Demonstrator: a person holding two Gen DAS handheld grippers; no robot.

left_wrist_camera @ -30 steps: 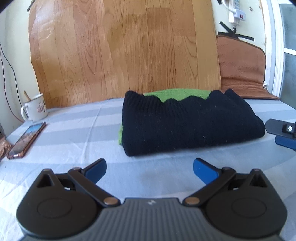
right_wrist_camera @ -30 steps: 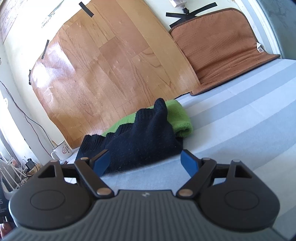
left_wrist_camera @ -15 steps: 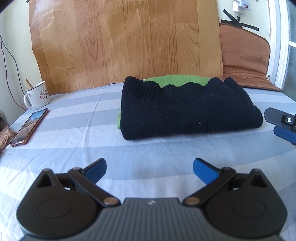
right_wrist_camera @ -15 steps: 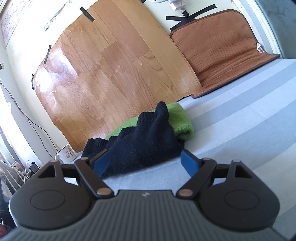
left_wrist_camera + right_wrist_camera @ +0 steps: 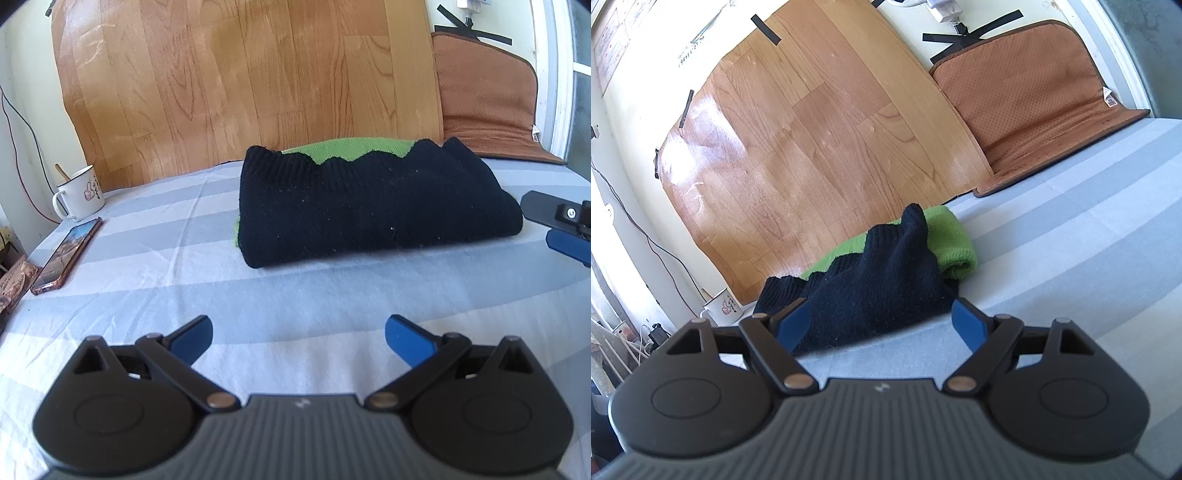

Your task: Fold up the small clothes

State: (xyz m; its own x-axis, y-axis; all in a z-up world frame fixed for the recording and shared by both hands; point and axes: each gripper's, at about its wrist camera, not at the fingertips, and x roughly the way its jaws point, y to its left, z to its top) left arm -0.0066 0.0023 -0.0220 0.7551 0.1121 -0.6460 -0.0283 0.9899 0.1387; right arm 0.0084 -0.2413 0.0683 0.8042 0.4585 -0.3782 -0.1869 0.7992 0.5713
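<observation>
A black and green knitted sweater (image 5: 369, 210) lies folded into a thick rectangle on the striped blue-grey sheet (image 5: 184, 280). My left gripper (image 5: 299, 338) is open and empty, above the sheet in front of the sweater, well short of it. My right gripper (image 5: 882, 323) is open and empty, close to the sweater's right end (image 5: 882, 288). One finger of the right gripper (image 5: 565, 225) shows at the right edge of the left wrist view, beside the sweater's right end.
A white mug (image 5: 79, 194) with a spoon and a phone (image 5: 66, 256) lie at the far left of the sheet. A wood-pattern sheet (image 5: 251, 81) and a brown mat (image 5: 487, 99) lean against the back wall. Cables hang at the left.
The left gripper has pulled back and risen slightly from the sweater, so the view tilts down. The right gripper has drawn back a little. Both stay open; the sweater has not moved.
</observation>
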